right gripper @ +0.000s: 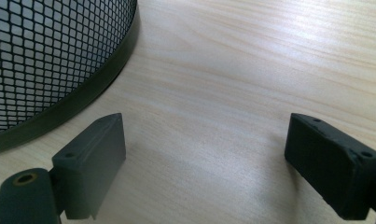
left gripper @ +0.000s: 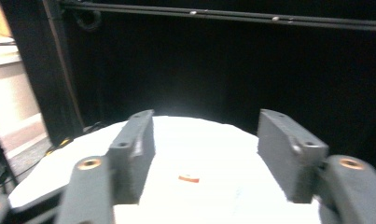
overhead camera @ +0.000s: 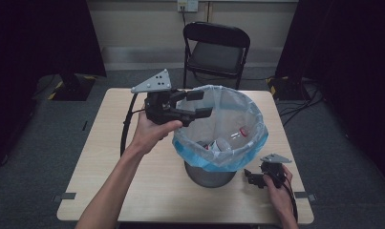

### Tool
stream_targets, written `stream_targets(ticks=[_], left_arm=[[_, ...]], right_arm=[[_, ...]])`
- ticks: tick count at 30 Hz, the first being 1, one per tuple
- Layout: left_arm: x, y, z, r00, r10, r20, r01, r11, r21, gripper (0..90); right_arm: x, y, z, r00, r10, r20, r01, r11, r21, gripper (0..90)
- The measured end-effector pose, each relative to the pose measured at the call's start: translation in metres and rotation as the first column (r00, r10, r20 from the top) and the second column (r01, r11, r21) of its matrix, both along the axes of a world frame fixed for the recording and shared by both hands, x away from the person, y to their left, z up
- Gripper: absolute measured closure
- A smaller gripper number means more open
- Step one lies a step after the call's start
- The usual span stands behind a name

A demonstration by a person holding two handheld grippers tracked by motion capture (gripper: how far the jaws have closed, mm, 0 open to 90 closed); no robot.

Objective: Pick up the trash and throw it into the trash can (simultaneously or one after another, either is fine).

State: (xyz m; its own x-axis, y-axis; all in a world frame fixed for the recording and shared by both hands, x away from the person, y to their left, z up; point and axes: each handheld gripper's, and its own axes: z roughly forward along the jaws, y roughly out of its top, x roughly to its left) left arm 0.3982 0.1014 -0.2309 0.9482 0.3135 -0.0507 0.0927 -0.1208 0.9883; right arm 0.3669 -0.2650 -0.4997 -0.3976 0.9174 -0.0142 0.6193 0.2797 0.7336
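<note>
No readable brand, label or writing anywhere. Left gripper (overhead camera: 199,105), matte black w/ grey three-cornered plate on top dotted w/ small holes, is held up at the bin's left rim, jaws spread apart, nothing btwn them; in left gripper view the two blocky dark pads (left gripper: 134,144) stand wide over a washed-out white glare w/ one small red-orange spot, too blown out to identify. Bin (overhead camera: 210,174): round, dark metal mesh w/ solid band at the base, standing centre-right on the table (overhead camera: 109,157), lined w/ thin translucent bag (overhead camera: 238,157), bluish, crinkled, folded over the rim. Inside the bag lies a clear plastic bottle (overhead camera: 235,136) w/ red cap, on its side, plus other pale scraps too small to tell. Right gripper (overhead camera: 251,179) rests low on the table just beside the bin's base, front-right, jaws wide open, empty; right gripper view shows bare pale wood-grain laminate btwn its pads and the mesh wall (right gripper: 45,60) w/ fine diamond grid at upper left. Black folding chair (overhead camera: 216,50) w/ padded seat stands behind the table; grey carpet floor, black curtains at sides.
</note>
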Motion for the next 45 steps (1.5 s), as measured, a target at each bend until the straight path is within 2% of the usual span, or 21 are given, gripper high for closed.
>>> stream_targets(ticks=[4, 6, 8, 13, 16, 22, 28, 37, 45], left_arm=[[0.000, 0.004, -0.001, 0.9996, 0.028, 0.004, -0.028, 0.9996, -0.006, 23.5], [0.001, 0.006, -0.001, 0.9993, 0.037, 0.001, -0.037, 0.9992, -0.013, 22.0], [0.001, 0.009, -0.001, 0.9976, 0.069, 0.000, -0.069, 0.9974, -0.019, 19.4], [0.004, 0.020, -0.002, 0.9961, 0.087, -0.014, -0.088, 0.9959, -0.024, 15.5], [0.005, 0.025, -0.003, 0.9954, 0.093, -0.025, -0.093, 0.9953, -0.024, 15.4], [0.009, 0.037, -0.005, 0.9929, 0.106, -0.054, -0.109, 0.9928, -0.050, 15.4], [0.008, 0.048, -0.006, 0.9924, 0.116, -0.041, -0.118, 0.9917, -0.051, 15.3], [0.010, 0.067, -0.013, 0.9825, 0.178, -0.055, -0.181, 0.9822, -0.050, 15.7], [0.005, 0.082, -0.015, 0.9768, 0.212, -0.033, -0.213, 0.9768, -0.026, 15.8]], right_arm=[[0.000, 0.000, 0.000, 1.0000, 0.000, 0.000, 0.000, 1.0000, 0.000, 11.6], [0.000, 0.000, 0.000, 1.0000, 0.000, 0.000, 0.000, 1.0000, 0.000, 11.7], [0.000, 0.000, 0.000, 1.0000, 0.000, 0.000, 0.000, 1.0000, 0.000, 11.6], [0.000, 0.000, 0.000, 1.0000, 0.000, 0.000, 0.000, 1.0000, 0.000, 11.7], [0.000, 0.000, 0.000, 1.0000, 0.000, 0.000, 0.000, 1.0000, 0.000, 11.6], [0.000, 0.000, 0.000, 1.0000, 0.000, 0.000, 0.000, 1.0000, 0.000, 11.6], [0.000, 0.000, 0.000, 1.0000, 0.000, 0.000, 0.000, 1.0000, 0.000, 11.7], [0.000, 0.000, 0.000, 1.0000, 0.000, 0.000, 0.000, 1.0000, 0.000, 11.6], [0.000, 0.000, 0.000, 1.0000, 0.000, 0.000, 0.000, 1.0000, 0.000, 11.6]])
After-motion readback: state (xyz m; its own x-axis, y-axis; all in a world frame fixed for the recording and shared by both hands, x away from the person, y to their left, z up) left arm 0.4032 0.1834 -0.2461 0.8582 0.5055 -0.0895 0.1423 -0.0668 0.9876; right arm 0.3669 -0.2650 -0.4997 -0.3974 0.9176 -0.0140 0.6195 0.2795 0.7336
